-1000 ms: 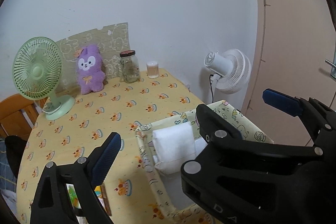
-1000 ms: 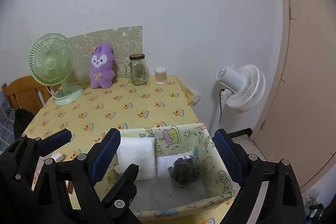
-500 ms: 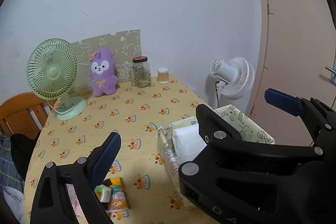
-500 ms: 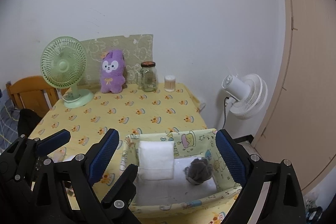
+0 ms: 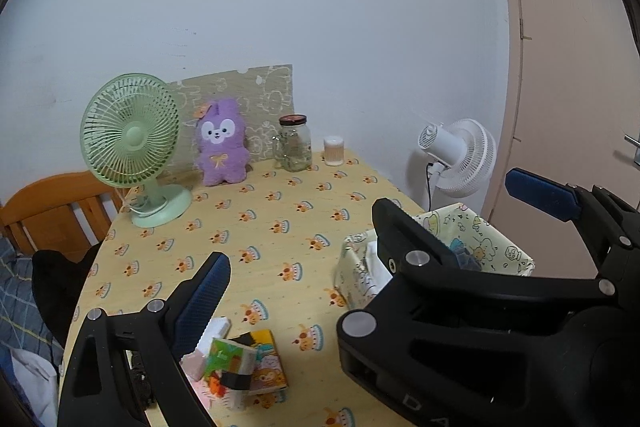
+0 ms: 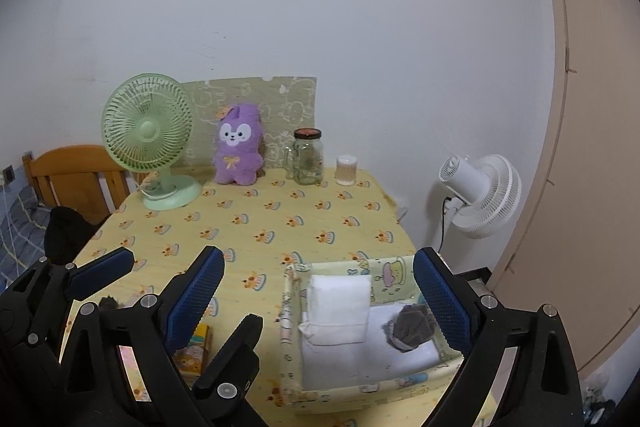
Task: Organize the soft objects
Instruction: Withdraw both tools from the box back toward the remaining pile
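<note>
A yellow patterned fabric bin (image 6: 294,359) stands at the table's near right; it also shows in the left wrist view (image 5: 496,239). Inside lie a folded white towel (image 6: 340,307) and a grey scrunched cloth (image 6: 410,327). A purple plush bunny (image 6: 238,151) sits upright at the back of the table, also seen in the left wrist view (image 5: 222,143). My left gripper (image 5: 372,227) is open and empty, high above the near table. My right gripper (image 6: 320,299) is open and empty, above and in front of the bin.
A green desk fan (image 6: 150,143), a glass jar (image 6: 308,157) and a small cotton-swab container (image 6: 346,169) stand at the back. Small packets (image 5: 240,363) lie at the near left. A white floor fan (image 6: 484,195) and a door are to the right, a wooden chair (image 6: 72,175) to the left.
Both grippers have pulled back and risen from the bin, so more of the table and the packets come into view. Both stay open and empty.
</note>
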`<state>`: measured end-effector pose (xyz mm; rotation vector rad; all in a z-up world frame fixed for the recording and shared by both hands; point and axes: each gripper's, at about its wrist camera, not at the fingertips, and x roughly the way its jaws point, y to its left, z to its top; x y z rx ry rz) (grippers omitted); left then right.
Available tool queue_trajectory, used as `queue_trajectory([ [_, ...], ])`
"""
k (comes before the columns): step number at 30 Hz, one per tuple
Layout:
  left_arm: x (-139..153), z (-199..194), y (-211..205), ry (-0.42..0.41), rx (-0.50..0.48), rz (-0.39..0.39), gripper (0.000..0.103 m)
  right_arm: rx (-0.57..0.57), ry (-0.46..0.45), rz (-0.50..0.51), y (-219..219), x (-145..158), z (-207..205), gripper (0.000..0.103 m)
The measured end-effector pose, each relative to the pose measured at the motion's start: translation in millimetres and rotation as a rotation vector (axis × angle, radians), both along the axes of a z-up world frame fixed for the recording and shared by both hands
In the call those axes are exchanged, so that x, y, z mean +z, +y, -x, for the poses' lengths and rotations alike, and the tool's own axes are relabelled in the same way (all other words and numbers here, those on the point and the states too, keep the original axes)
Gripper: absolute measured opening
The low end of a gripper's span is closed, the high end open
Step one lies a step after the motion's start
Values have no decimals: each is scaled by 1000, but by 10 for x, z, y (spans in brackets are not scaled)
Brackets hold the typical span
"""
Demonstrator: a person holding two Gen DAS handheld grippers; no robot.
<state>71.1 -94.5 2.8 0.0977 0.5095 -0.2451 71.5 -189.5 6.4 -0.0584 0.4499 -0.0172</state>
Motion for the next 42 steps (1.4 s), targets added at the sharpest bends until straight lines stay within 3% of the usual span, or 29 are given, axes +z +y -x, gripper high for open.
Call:
queue_trajectory([
  [19,-50,74,472,-9,54,-3,96,56,-8,-13,434,-50,72,97],
  [42,-442,55,934,42,109,-14,95,116,57,-60,913,-485,-25,97],
])
